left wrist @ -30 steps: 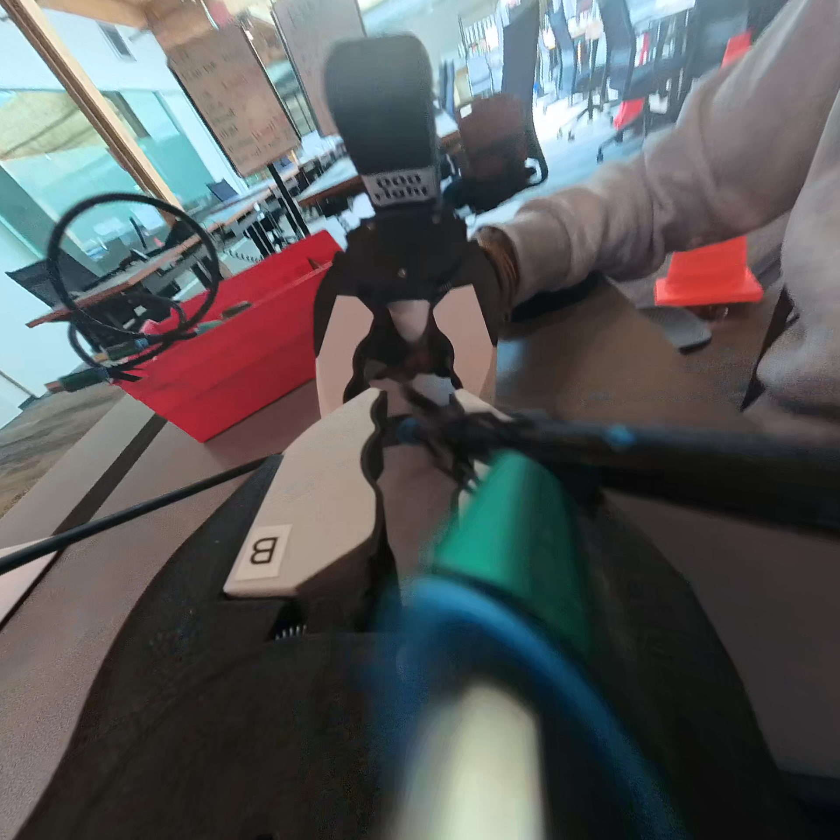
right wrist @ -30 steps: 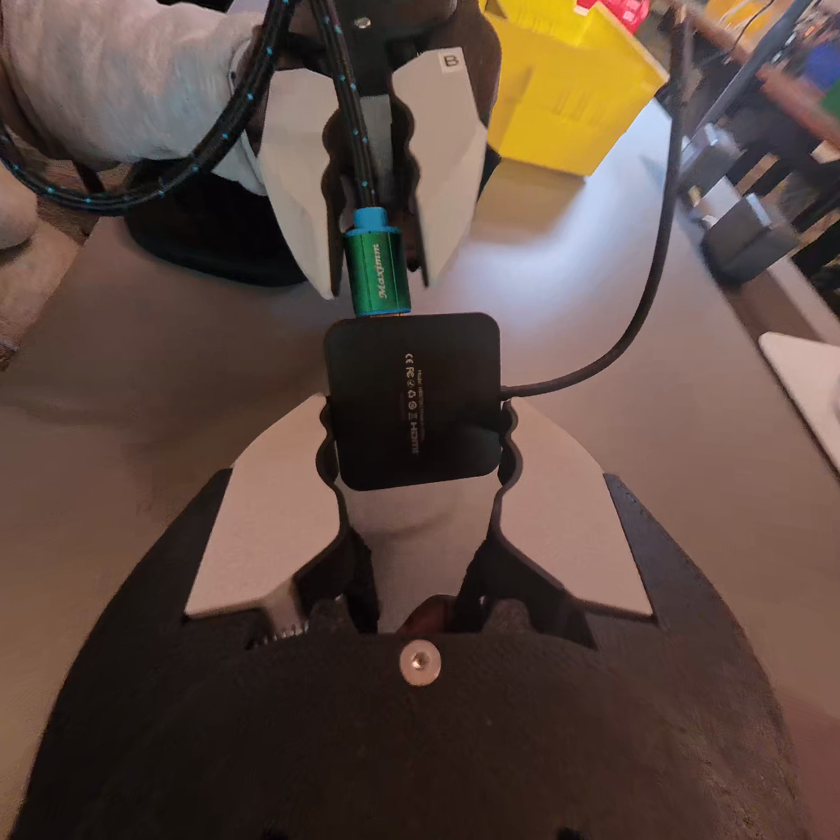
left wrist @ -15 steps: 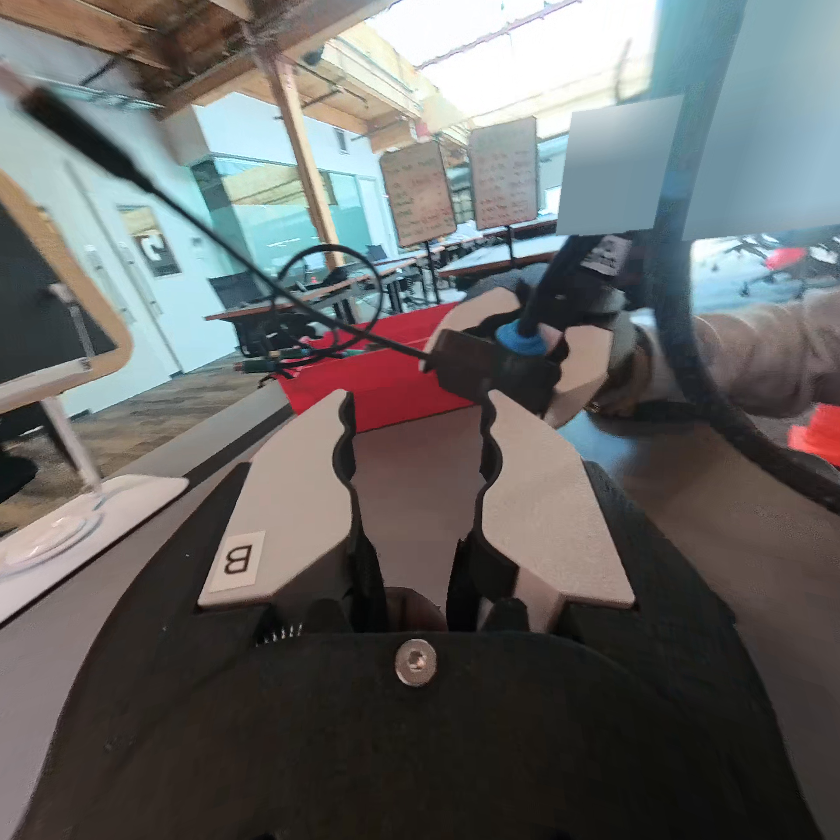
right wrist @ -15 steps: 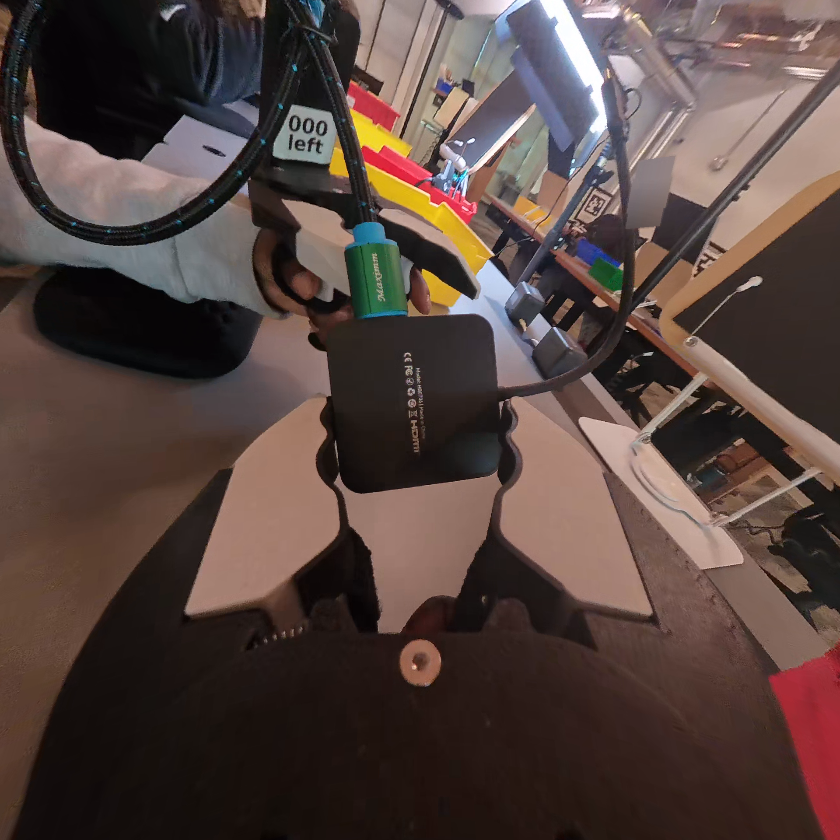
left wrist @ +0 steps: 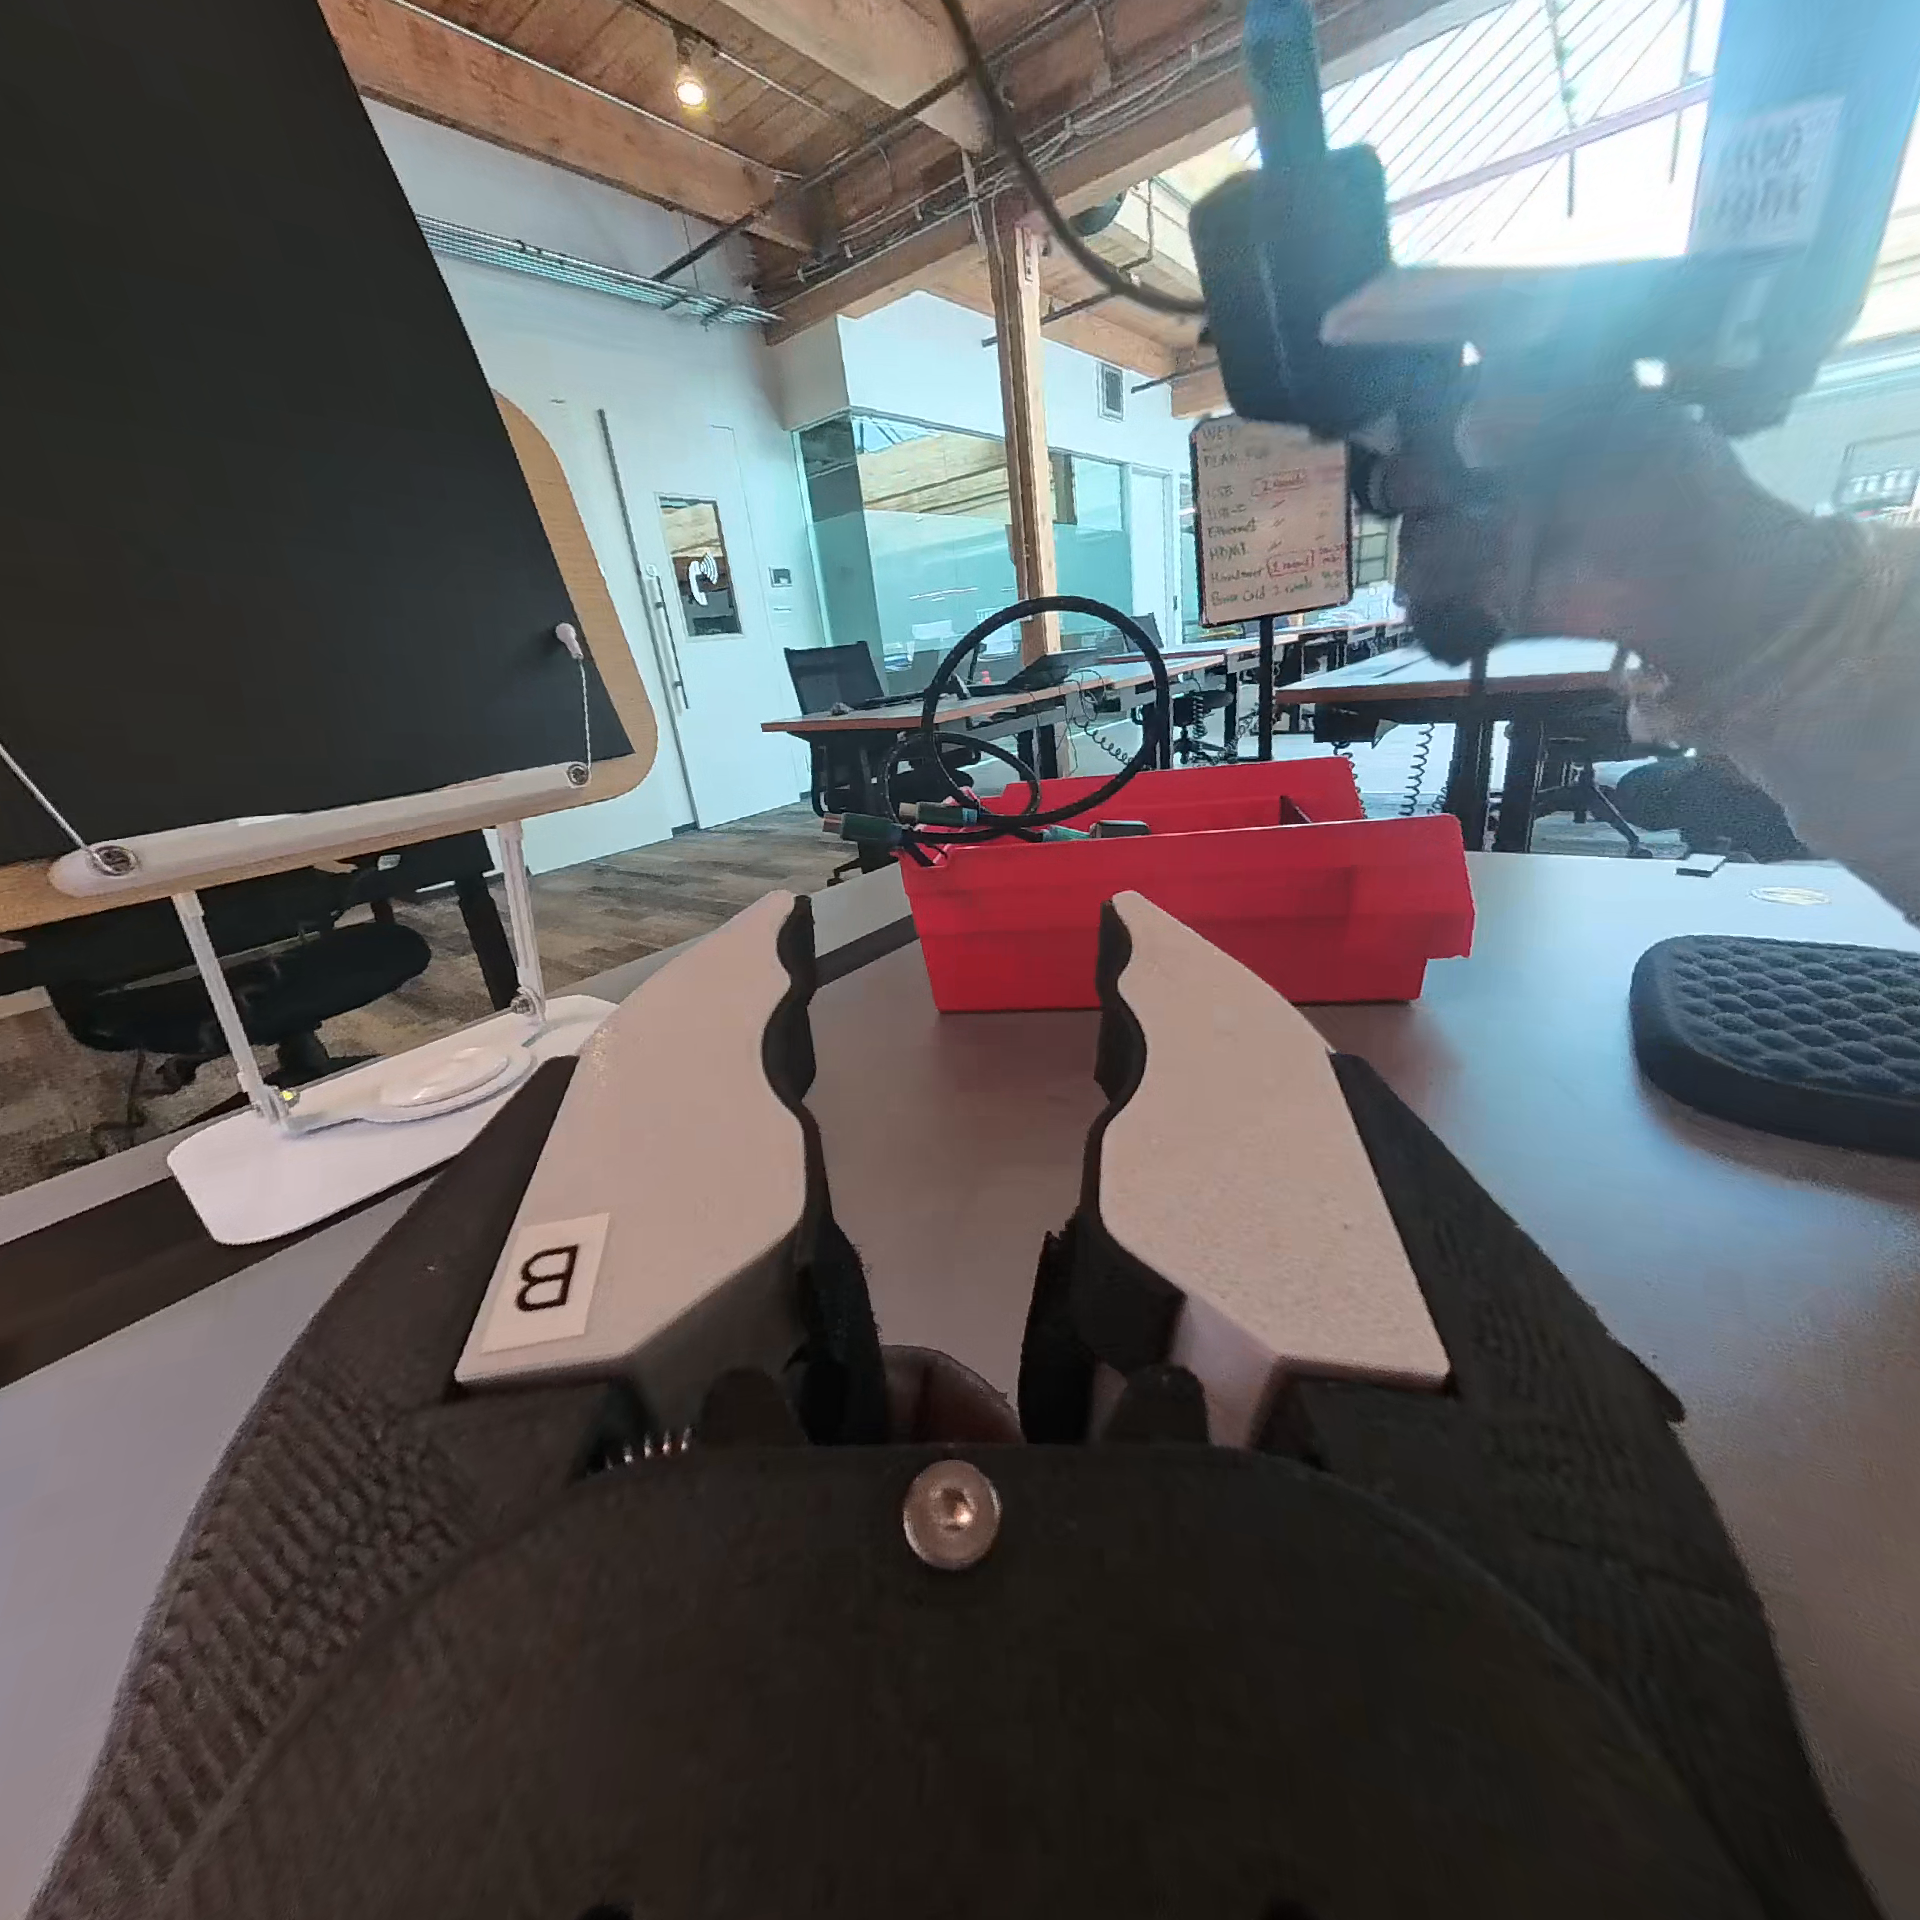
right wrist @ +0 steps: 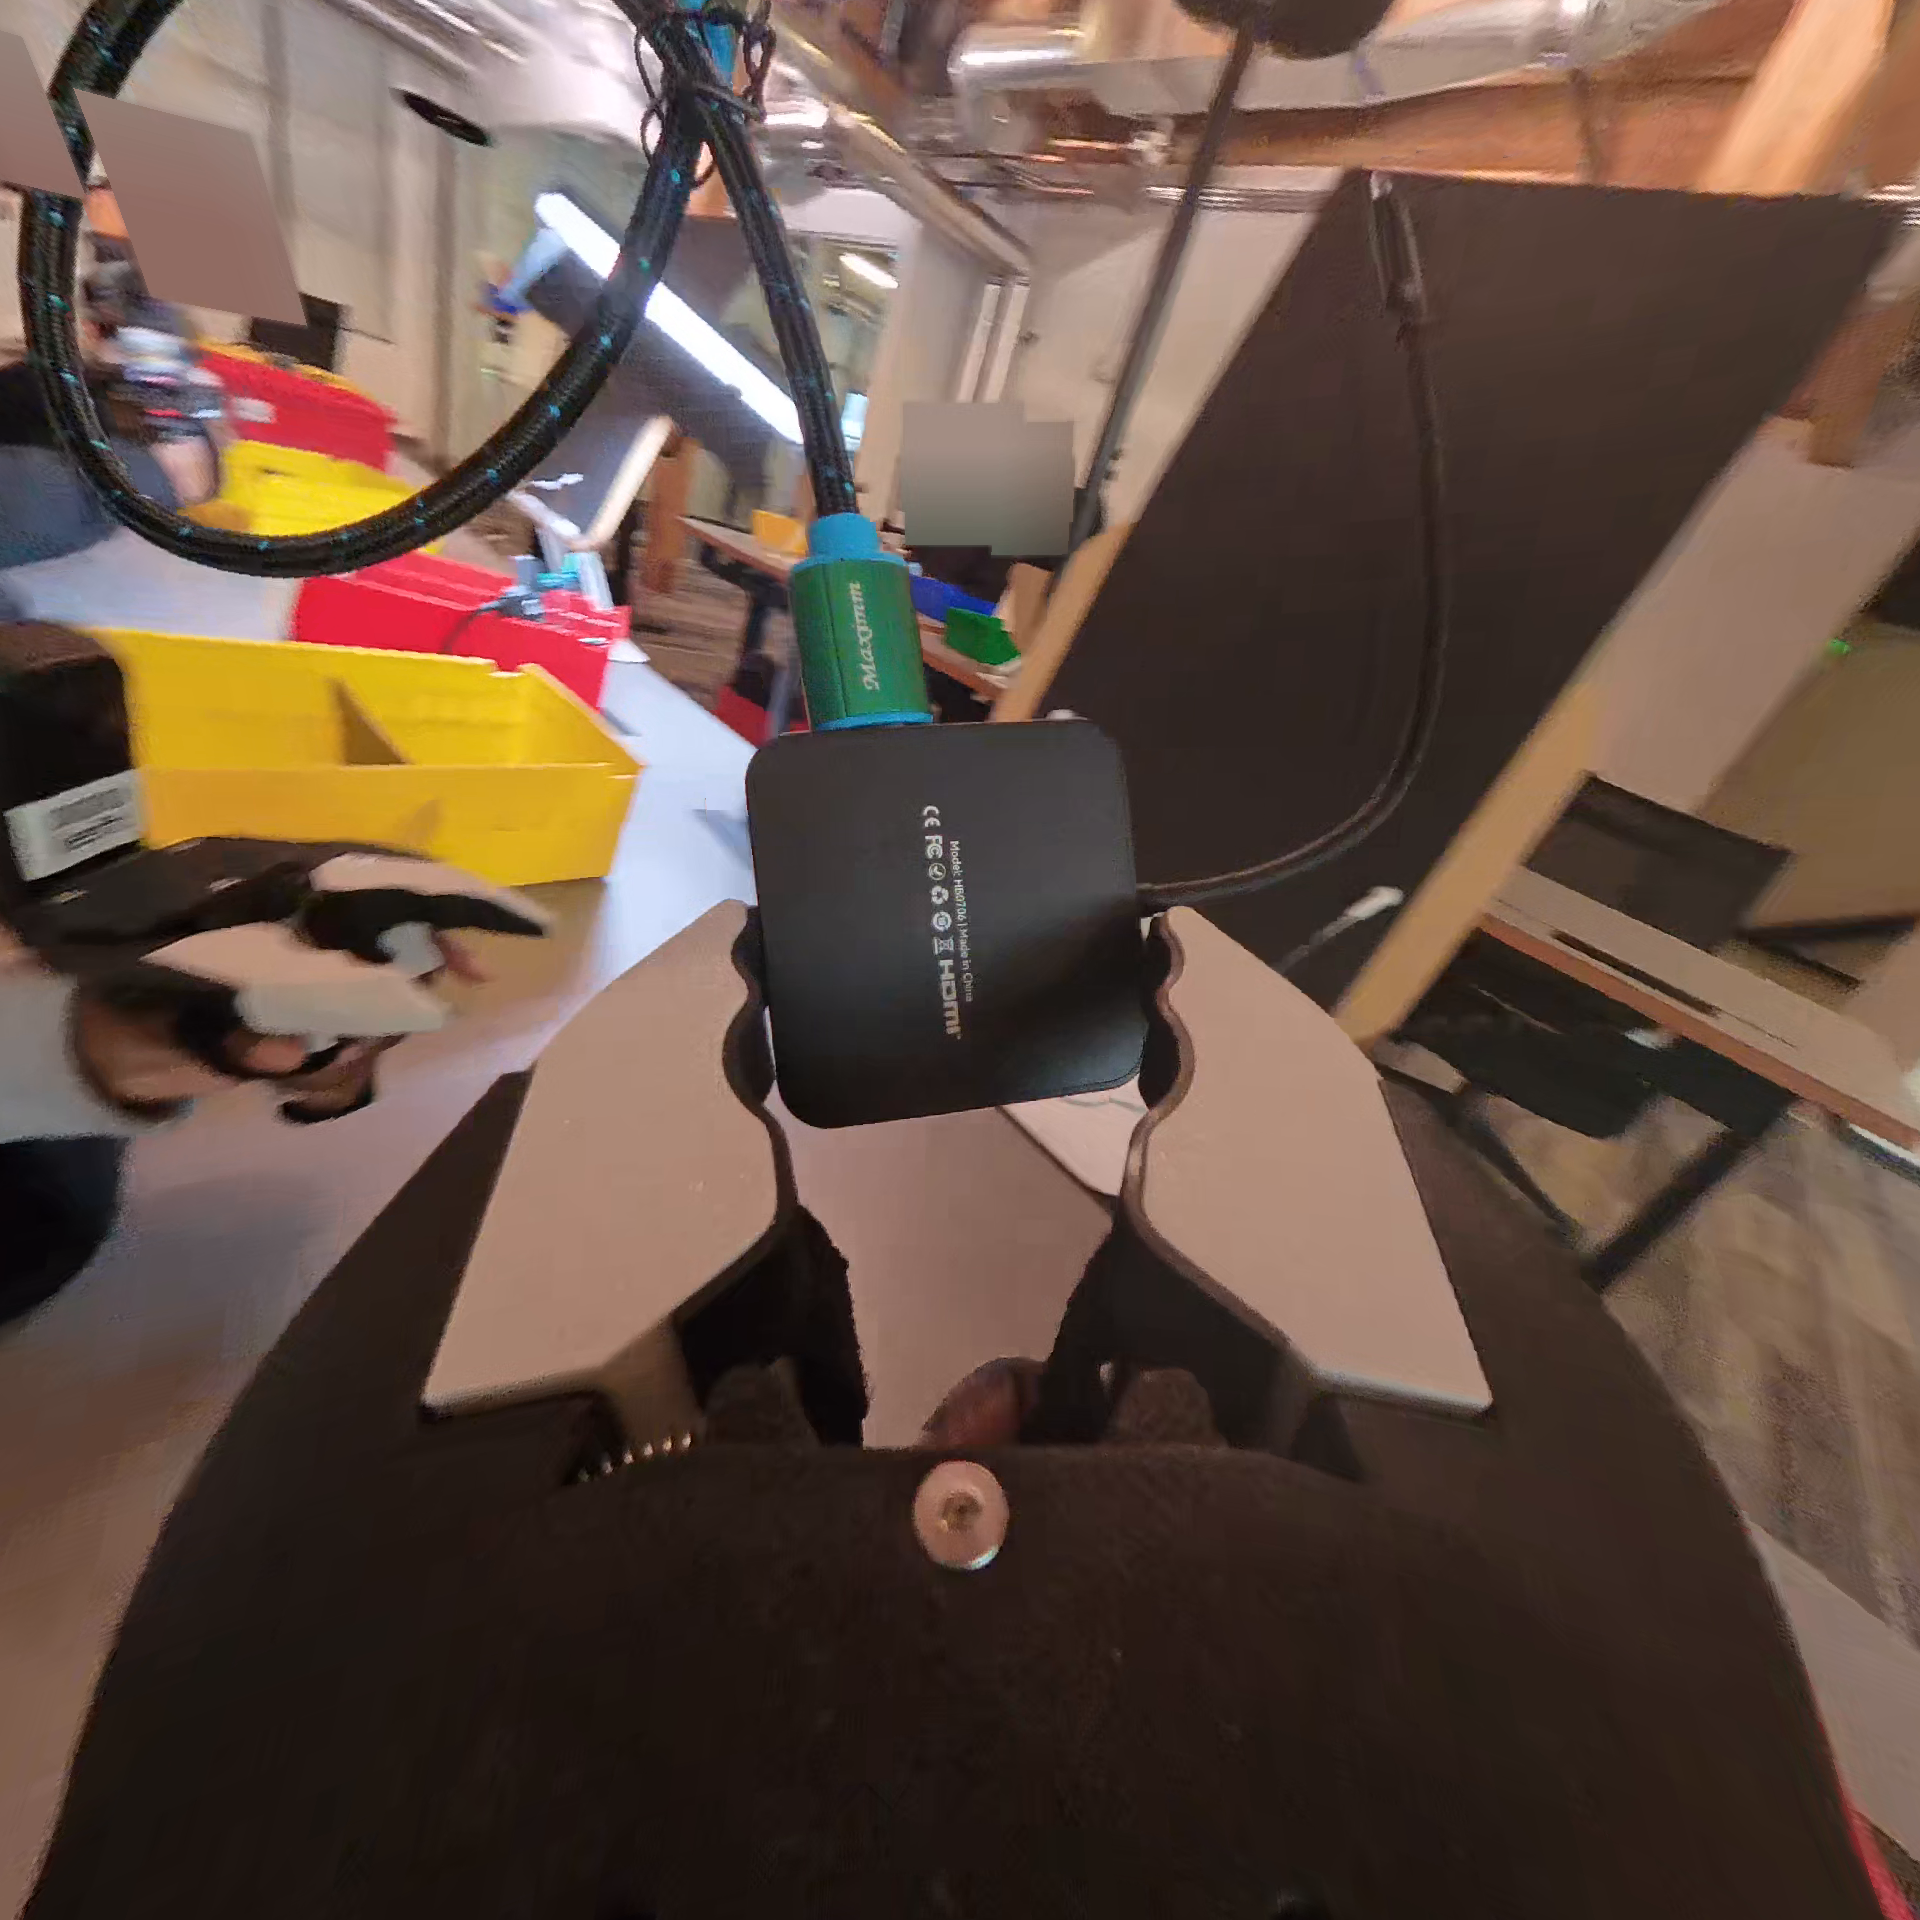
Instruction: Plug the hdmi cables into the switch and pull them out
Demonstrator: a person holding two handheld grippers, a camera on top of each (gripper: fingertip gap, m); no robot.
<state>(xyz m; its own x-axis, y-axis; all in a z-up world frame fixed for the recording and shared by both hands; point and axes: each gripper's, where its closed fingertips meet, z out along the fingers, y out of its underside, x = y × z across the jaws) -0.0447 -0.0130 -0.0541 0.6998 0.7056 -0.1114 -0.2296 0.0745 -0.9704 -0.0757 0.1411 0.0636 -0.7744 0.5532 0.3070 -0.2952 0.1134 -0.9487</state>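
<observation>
The table (left wrist: 1558,1299) fills the left wrist view, with a red bin (left wrist: 1184,914) at twelve o'clock beyond the left gripper (left wrist: 951,940), whose fingers stand apart with nothing between them; half a second ago it sat just under the plug, and a second ago it was clamped on the cable. The right gripper (right wrist: 948,930) is closed on the black switch (right wrist: 945,925) (held up off the table, blurred at one o'clock in the left view), as before. The green plug (right wrist: 857,649) is seated in the switch's far edge at twelve o'clock, its braided cable (right wrist: 769,260) looping up to eleven.
</observation>
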